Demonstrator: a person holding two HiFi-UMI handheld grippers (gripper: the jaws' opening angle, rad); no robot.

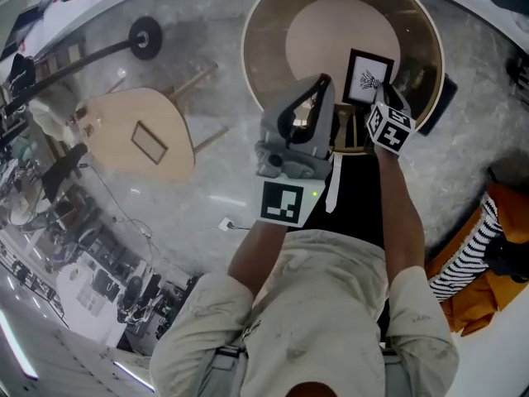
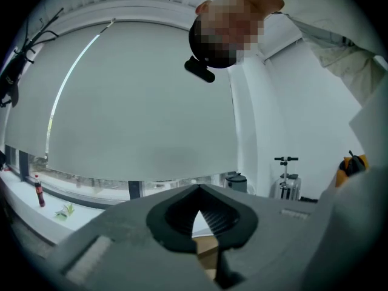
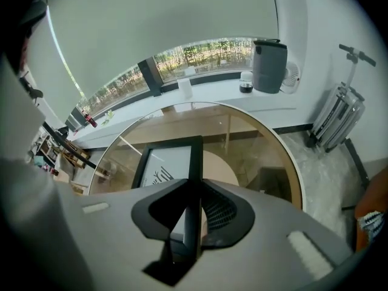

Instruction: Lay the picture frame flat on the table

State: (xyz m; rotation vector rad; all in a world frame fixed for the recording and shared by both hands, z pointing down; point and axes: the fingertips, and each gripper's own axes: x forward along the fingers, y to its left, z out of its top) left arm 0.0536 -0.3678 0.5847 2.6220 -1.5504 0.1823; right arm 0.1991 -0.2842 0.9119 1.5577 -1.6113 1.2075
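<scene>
**One picture frame, held by its side over the round worktop**

There is one picture frame (image 1: pixel 368 77). It has a thin black border and a wide white inside. In the middle is a small black drawing that looks like a plant with thin stalks. The frame is over the round worktop (image 1: pixel 245 52), close to the edge nearest the person and a bit to the right. It leans back, so its front can be seen from above. I cannot tell if its bottom edge touches the glass.

There are two grippers. The right gripper (image 1: pixel 380 98) points steeply down. Its jaws are closed on the right side bar of the frame. The black bar runs straight up between the two dark pads, and the pads press on it from both sides.

The left gripper (image 1: pixel 321 85) is just beside the frame, on its left. It points almost level, out past the worktop. Its jaws are closed, with the tips touching, and there is nothing between them.

There is one worktop. It is clear glass with a wooden rim, and a pale round base shows under the glass.

On the floor to the left is one pale wooden seat (image 1: pixel 136 135). By the window there is one grey box (image 3: pixel 268 65) on the ledge, and one folded scooter (image 3: pixel 339 120) leans on the wall.
</scene>
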